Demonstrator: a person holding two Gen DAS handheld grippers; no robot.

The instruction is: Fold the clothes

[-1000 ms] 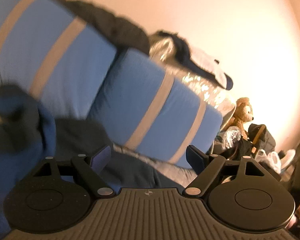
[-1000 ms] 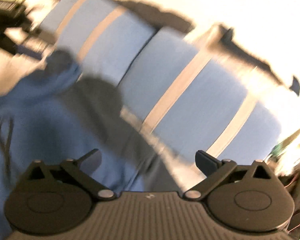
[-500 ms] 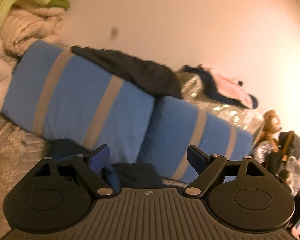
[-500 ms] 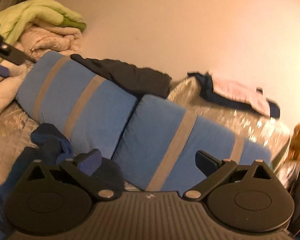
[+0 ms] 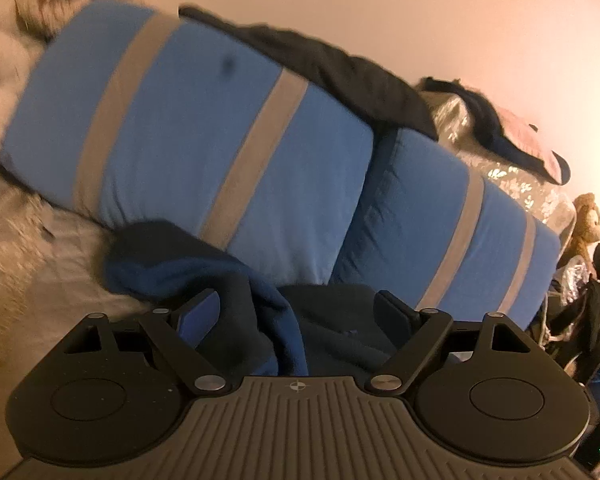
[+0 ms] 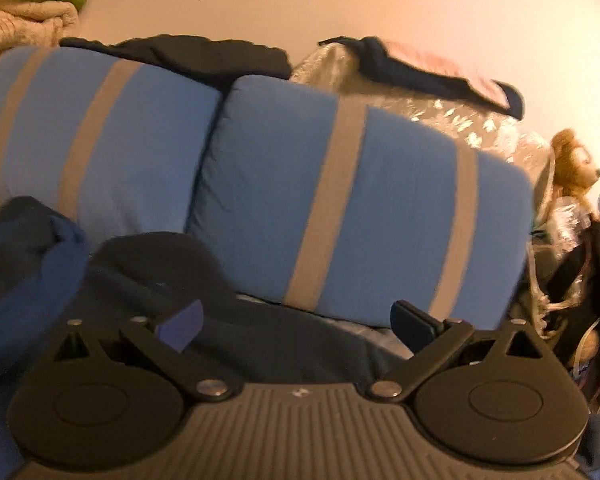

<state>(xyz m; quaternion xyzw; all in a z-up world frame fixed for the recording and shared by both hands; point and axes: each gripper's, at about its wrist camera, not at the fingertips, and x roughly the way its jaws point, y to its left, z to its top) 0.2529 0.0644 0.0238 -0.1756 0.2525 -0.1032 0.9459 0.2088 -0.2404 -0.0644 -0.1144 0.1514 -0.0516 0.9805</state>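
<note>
Navy garment [image 5: 220,280] crumpled below blue pillows [image 5: 204,148], left tongs [image 5: 296,316] and right tongs [image 6: 296,324] spread wide, empty.

Both the left gripper [image 5: 298,314] and right gripper [image 6: 298,324] point slightly downward, fingers spread wide, gripping nothing.

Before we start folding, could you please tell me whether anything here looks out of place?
Yes: a crumpled dark blue garment lies bunched against the blue grey-striped cushions, and a black garment is draped over their top.

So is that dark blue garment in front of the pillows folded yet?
Not folded. The dark blue garment lies crumpled in uneven heaps against the striped pillows, with no flat layers.
</note>
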